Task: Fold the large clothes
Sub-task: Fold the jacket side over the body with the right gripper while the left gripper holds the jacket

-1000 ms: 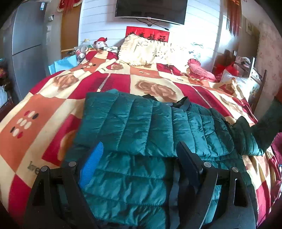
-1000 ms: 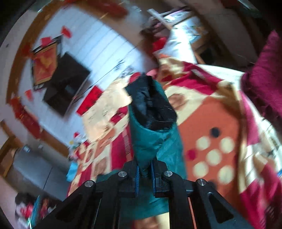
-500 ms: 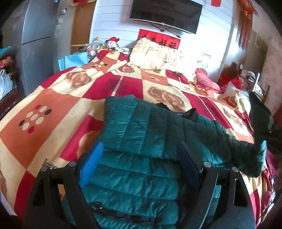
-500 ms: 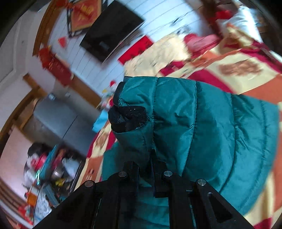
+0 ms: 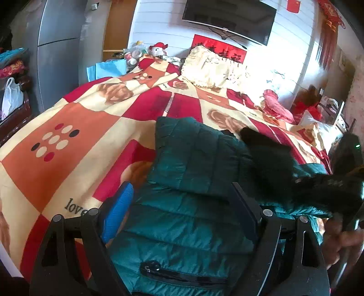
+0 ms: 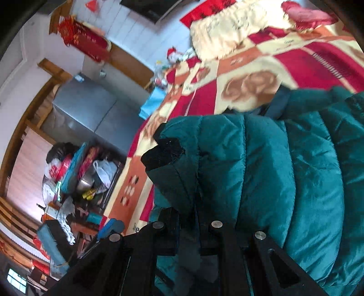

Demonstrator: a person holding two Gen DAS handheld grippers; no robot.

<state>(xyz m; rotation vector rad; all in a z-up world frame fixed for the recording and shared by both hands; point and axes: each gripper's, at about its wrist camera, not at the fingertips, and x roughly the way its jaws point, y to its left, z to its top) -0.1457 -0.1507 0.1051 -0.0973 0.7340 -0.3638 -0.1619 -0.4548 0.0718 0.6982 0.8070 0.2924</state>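
Observation:
A teal quilted puffer jacket (image 5: pixel 188 218) lies on the bed, one side folded over its middle. My left gripper (image 5: pixel 179 205) hovers open just above its lower half, with nothing between the blue pad (image 5: pixel 117 210) and the dark one. My right gripper (image 6: pixel 193 195) is shut on the jacket's sleeve (image 6: pixel 238 164) close to the black cuff (image 6: pixel 163 151) and carries it over the jacket body. In the left wrist view that sleeve (image 5: pixel 284 168) comes in dark from the right, with the person's hand (image 5: pixel 341 236) behind it.
The bed wears a red, orange and cream patchwork blanket (image 5: pixel 75 141). A cream pillow (image 5: pixel 211 68) and pink cloth (image 5: pixel 275 104) lie near the headboard. A grey fridge (image 5: pixel 56 50) and cluttered shelves (image 6: pixel 77 173) stand left of the bed. A TV (image 5: pixel 229 16) hangs on the wall.
My right gripper swung the sleeve from out at the bed's right side leftward, over the jacket body. The left gripper drifted along the jacket's lower half, still open.

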